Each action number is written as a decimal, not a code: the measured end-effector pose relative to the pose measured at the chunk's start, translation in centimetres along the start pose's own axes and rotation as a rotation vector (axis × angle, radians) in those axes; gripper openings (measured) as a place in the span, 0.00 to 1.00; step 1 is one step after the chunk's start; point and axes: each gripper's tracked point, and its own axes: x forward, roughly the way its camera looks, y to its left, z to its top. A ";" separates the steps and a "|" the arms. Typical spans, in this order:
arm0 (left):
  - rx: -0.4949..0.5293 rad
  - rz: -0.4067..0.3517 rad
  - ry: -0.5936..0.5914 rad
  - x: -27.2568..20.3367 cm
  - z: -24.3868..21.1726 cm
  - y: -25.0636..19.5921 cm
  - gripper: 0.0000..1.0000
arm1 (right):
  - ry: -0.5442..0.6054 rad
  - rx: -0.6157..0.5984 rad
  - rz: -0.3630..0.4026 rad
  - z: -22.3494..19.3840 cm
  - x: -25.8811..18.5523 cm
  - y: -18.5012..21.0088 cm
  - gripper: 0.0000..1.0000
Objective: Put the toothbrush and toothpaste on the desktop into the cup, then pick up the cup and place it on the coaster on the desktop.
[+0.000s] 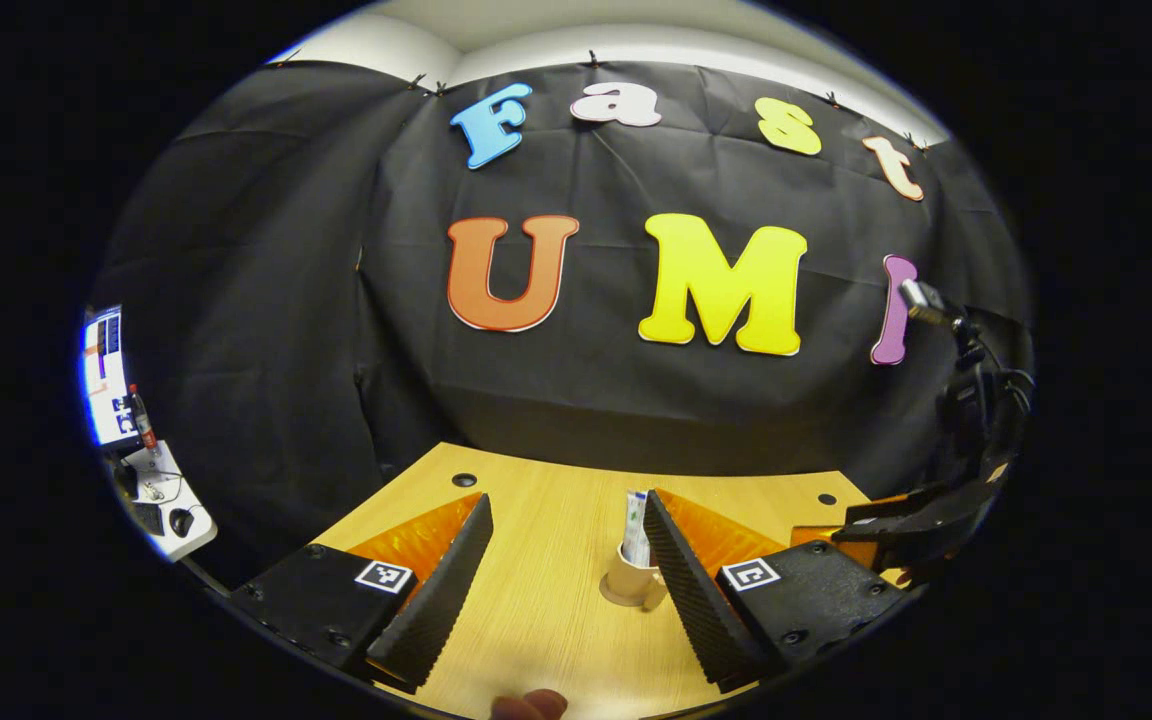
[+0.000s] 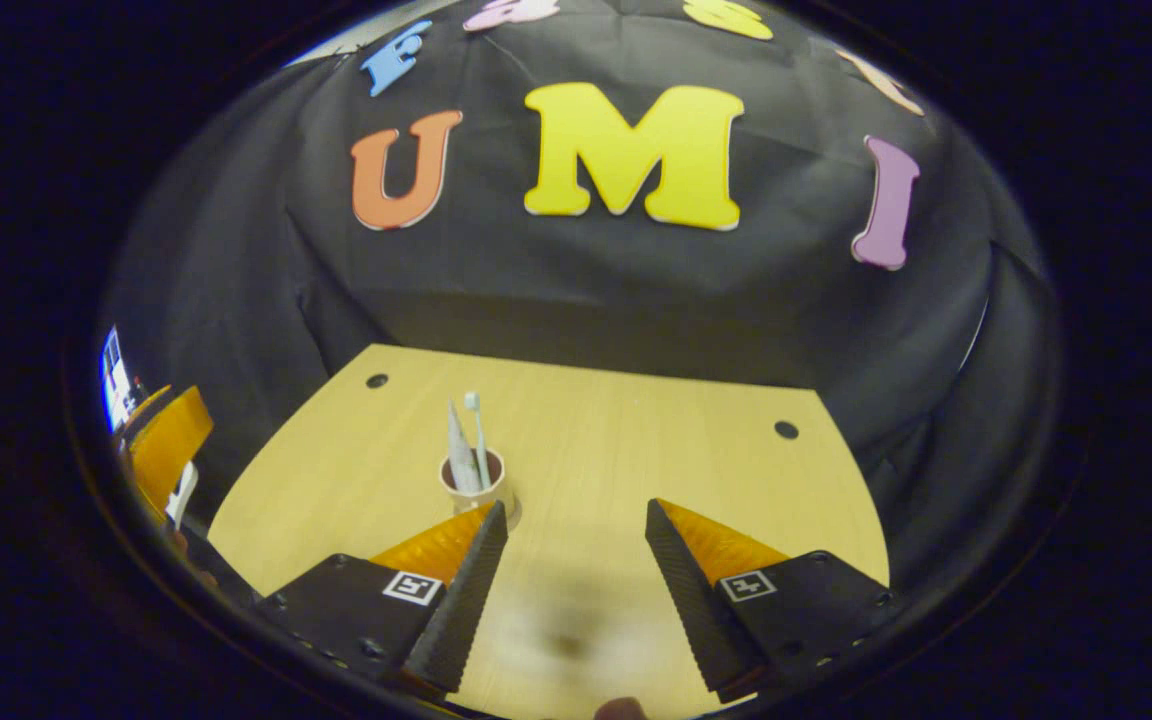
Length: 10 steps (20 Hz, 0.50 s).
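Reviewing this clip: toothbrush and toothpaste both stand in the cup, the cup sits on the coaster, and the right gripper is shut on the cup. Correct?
Not quite. The right gripper is open and holds nothing: in the right gripper view its fingers stand apart, short of the cup. The rest holds: toothbrush and toothpaste stand in the cup, and the left gripper view shows the cup on the coaster.

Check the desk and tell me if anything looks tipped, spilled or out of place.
Nothing stands out. The cup stands upright on the coaster, with the toothbrush and toothpaste inside it. No spill shows on the desk.
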 end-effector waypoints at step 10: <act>0.035 -0.017 -0.106 -1.2 4.8 -1.3 0.96 | -0.235 0.006 -0.035 4.4 -4.5 -0.6 0.95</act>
